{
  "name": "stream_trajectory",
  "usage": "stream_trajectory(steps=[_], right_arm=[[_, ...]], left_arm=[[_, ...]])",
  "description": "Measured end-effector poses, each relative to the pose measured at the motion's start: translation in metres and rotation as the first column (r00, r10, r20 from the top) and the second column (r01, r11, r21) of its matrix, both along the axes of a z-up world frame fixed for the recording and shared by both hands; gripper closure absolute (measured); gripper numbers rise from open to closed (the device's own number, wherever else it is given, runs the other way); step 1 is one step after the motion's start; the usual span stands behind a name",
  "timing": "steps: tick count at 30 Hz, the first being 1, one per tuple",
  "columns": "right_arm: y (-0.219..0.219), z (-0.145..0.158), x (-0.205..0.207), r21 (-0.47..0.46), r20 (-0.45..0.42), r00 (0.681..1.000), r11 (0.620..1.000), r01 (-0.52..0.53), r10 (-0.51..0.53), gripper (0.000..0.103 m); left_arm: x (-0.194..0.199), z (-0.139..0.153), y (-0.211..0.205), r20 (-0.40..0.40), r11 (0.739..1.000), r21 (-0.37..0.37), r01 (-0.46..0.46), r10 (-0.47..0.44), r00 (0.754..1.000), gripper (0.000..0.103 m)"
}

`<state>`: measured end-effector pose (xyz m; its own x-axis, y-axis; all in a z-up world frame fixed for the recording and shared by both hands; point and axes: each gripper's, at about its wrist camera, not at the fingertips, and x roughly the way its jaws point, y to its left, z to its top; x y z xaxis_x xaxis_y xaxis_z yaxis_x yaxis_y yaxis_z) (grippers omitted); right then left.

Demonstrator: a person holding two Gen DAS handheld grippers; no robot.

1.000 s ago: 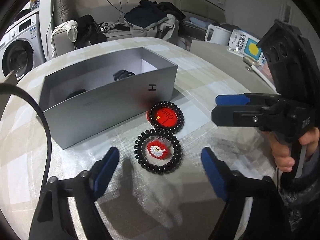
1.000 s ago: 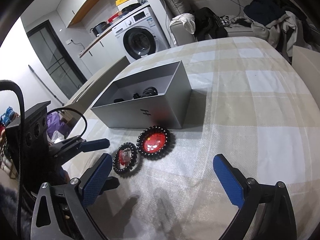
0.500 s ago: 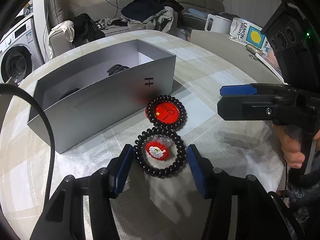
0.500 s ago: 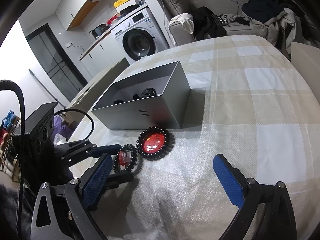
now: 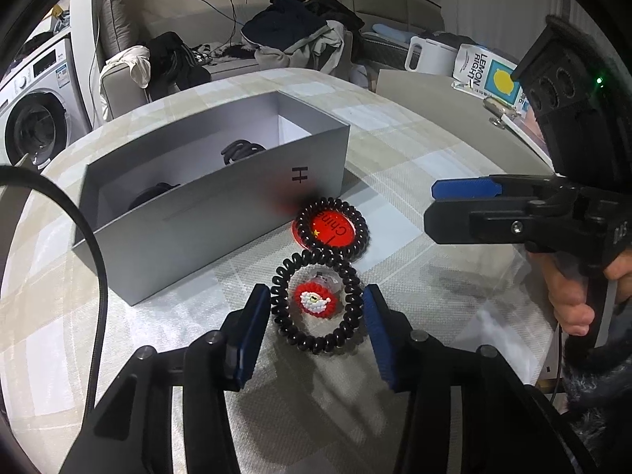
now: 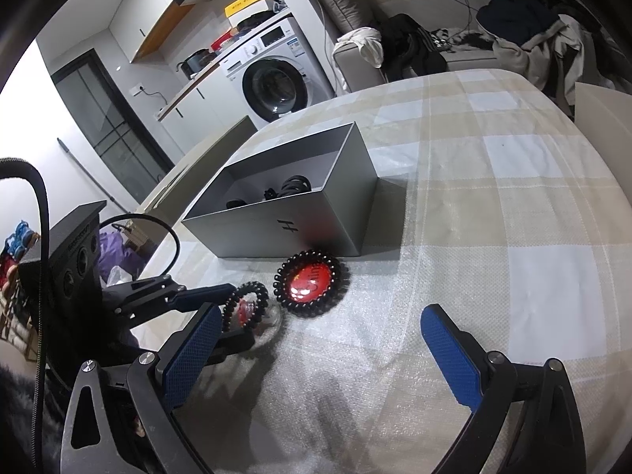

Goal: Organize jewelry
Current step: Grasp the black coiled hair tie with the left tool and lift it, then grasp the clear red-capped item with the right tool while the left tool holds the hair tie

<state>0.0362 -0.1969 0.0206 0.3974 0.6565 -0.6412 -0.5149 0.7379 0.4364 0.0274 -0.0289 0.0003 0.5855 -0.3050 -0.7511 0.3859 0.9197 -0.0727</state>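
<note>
Two blue-padded left gripper (image 5: 316, 308) jaws, just closing, bracket the black spiral hair tie (image 5: 316, 303) near the grey open box (image 5: 221, 197) without pressing yet: squeeze evenly, lift straight, while your right gripper (image 6: 322, 353) hangs wide open, empty.

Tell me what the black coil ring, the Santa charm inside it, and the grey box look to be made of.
Coil ring: glossy black plastic, judging by the sheen on its spiral turns; likely stretchy. Santa charm: tiny red and white beads, the grainy dotted surface suggests it; its clear backing is uncertain. Box: matte grey card, going by its thin, straight walls, sharp folds and printed H.
</note>
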Motion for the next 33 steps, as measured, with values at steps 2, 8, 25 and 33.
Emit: stream_trajectory(steps=[2, 8, 25, 33], right_arm=[[0.000, 0.000, 0.000, 0.000, -0.001, 1.000, 1.000, 0.000, 0.000, 0.001], [0.004, 0.001, -0.002, 0.006, -0.004, 1.000, 1.000, -0.017, 0.017, 0.001], [0.049, -0.005, -0.012, 0.041, -0.056, 0.976, 0.978, -0.207, 0.209, 0.041], [0.064, -0.013, -0.007, 0.041, -0.079, 0.972, 0.975, -0.218, 0.220, 0.061]], left_arm=[[-0.002, 0.002, 0.002, 0.007, 1.000, -0.007, -0.005, 0.005, 1.000, 0.061], [-0.006, 0.007, 0.012, 0.023, 0.999, -0.024, -0.038, 0.038, 0.999, 0.061], [-0.010, 0.011, 0.032, 0.044, 0.993, -0.043, -0.109, 0.111, 0.993, 0.061], [-0.013, 0.010, 0.042, 0.046, 0.990, -0.049, -0.133, 0.135, 0.990, 0.061]])
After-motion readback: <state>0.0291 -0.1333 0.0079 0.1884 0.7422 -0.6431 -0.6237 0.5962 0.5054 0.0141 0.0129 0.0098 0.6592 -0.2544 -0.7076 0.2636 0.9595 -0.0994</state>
